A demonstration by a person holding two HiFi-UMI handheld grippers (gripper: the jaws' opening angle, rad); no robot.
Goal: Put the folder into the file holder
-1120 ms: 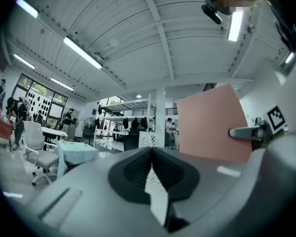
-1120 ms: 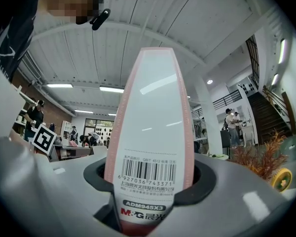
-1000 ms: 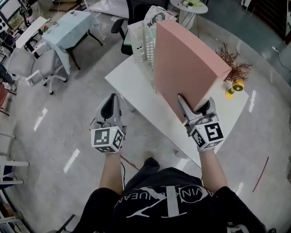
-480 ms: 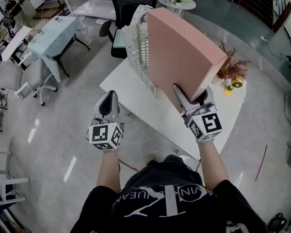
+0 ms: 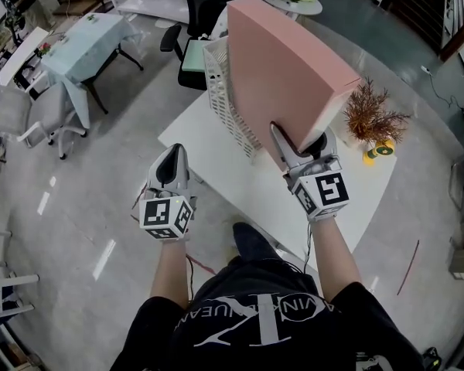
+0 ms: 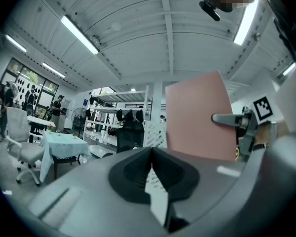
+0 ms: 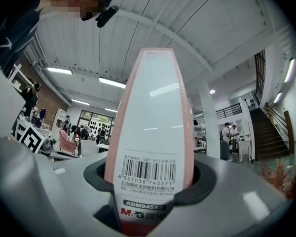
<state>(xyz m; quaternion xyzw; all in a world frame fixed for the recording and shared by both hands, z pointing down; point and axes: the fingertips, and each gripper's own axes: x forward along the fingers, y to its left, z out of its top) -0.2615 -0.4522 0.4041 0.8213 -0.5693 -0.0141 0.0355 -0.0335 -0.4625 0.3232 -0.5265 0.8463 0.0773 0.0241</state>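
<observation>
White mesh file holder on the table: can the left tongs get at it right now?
Probably yes. The left tongs are shut and empty, with open space between them and the white mesh file holder; the thick pink folder, gripped by the right tongs, is off to its right.

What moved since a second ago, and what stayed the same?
The right tool carried the pink folder forward, closer to the white mesh file holder on the white table. The person stepped nearer the table, and the left tool came along. Nothing was taken or let go: the right tool still clamps the folder, the left tool stays shut and empty, and the folder is not in the holder yet.
</observation>
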